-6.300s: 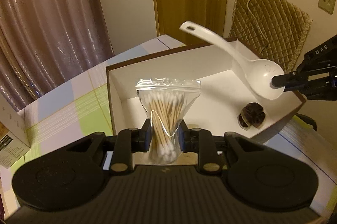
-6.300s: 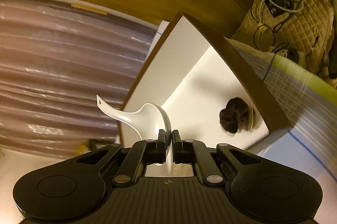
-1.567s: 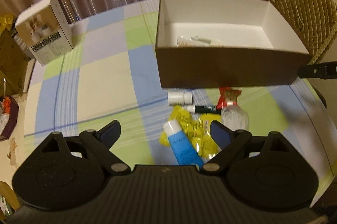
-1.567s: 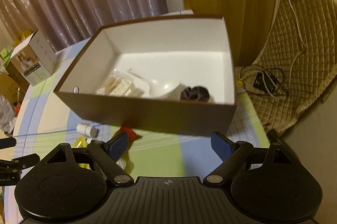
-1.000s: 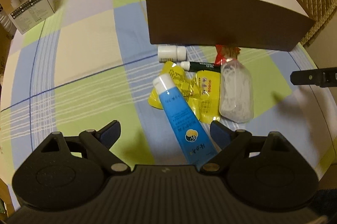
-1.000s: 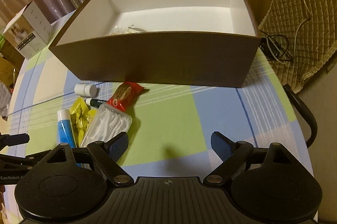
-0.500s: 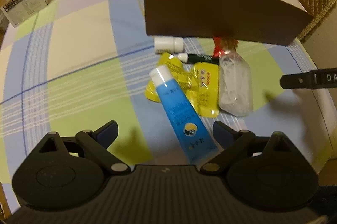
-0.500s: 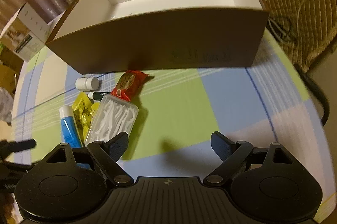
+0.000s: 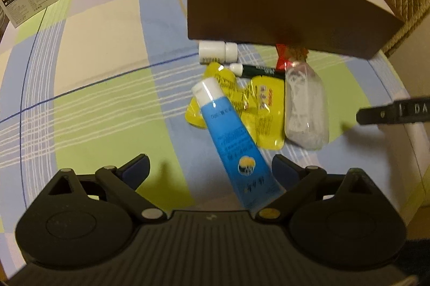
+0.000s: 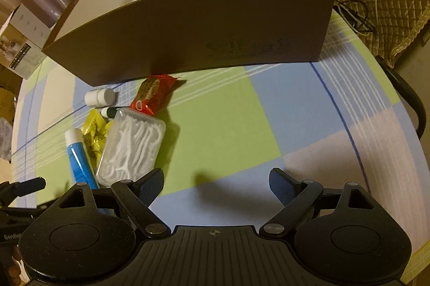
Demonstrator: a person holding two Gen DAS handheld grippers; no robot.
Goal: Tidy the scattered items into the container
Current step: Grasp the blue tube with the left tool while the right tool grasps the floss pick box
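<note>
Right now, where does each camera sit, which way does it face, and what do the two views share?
Left wrist: on the left gripper, angled steeply down at the blue tube and yellow sachets before the brown box; own open fingers show, plus the right gripper's fingertip at the right edge.
Right wrist: on the right gripper, angled down at checked tablecloth beside the floss-pick case; own open fingers show, the left gripper at lower left.
Shared: box, tube, sachets, floss-pick case, white bottle, red packet.

Matt brown cardboard box (image 10: pixel 188 25); glossy blue plastic tube (image 9: pixel 231 135); checked cloth tablecloth (image 9: pixel 102 103); clear plastic floss case (image 10: pixel 131 146).
</note>
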